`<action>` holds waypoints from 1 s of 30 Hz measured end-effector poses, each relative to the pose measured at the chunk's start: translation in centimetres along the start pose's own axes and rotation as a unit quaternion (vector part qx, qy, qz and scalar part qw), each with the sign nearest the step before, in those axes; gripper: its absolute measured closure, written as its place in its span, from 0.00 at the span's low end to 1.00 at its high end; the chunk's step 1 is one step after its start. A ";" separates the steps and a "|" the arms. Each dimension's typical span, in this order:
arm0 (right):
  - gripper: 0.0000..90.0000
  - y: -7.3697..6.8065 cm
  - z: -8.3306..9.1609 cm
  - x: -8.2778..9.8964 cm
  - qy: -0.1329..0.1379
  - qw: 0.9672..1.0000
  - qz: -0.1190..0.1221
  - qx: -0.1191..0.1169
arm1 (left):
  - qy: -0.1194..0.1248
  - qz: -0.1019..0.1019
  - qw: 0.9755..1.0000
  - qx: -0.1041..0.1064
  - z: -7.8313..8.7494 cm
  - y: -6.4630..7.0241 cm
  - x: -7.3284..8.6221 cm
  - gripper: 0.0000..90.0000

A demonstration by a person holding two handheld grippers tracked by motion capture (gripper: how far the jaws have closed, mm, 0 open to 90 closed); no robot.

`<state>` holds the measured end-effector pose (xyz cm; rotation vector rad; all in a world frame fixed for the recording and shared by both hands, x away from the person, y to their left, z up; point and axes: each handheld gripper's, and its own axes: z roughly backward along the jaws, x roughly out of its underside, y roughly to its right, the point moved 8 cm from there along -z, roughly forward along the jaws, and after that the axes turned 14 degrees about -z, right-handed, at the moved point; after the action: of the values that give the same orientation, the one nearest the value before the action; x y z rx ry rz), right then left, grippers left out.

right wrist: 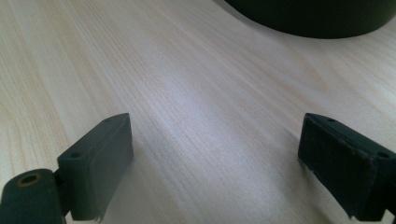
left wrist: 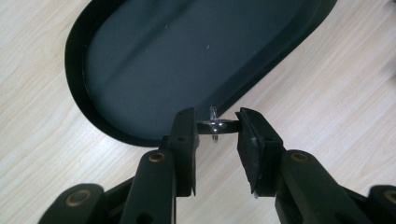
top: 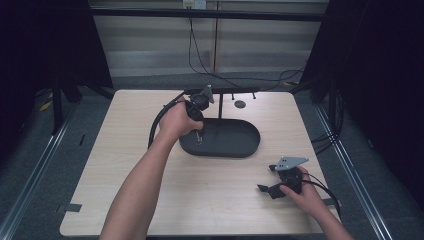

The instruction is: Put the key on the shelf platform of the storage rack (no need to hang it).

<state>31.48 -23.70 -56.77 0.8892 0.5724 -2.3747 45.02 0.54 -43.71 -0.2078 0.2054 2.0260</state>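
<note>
The left gripper [left wrist: 215, 127] is clamped on a small shiny metal disc [left wrist: 215, 126], a flat round piece with a short pin through its centre. The disc sits edgewise between the two black pads, each pad pressing on one rim, near the very tips. What kind of part it is cannot be told from the frames.

In the left gripper view, the disc hangs directly above the near rim of a black oval tray [left wrist: 74, 79]; the tray's dark floor spreads out beyond the fingertips, and bare light wood of the table [left wrist: 327, 93] lies on either side of them. Whether the disc touches the rim cannot be told. In the high view the left gripper [top: 199, 136] points down at the tray's [top: 250, 150] left end, with the person's left hand [top: 177, 122] wrapped around its body.

The right gripper [right wrist: 215, 158] stands wide, its pads well apart with only table wood [right wrist: 187, 93] between them; nothing is held. The tray's edge [right wrist: 317, 23] lies ahead of its fingertips. In the high view this gripper [top: 267, 190] rests low at the table's near right, well apart from the tray, held by the right hand [top: 302, 192].
</note>
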 end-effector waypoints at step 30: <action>0.11 0.0 0.0 0.0 0.000 1.000 0.000 0.000 | 0.006 -0.009 1.000 -0.023 -4.3 -0.7 -1.0 0.75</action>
<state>31.48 -23.70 -56.77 0.8899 0.5716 -2.3747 46.34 -1.05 -47.69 -0.2495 0.1628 2.0136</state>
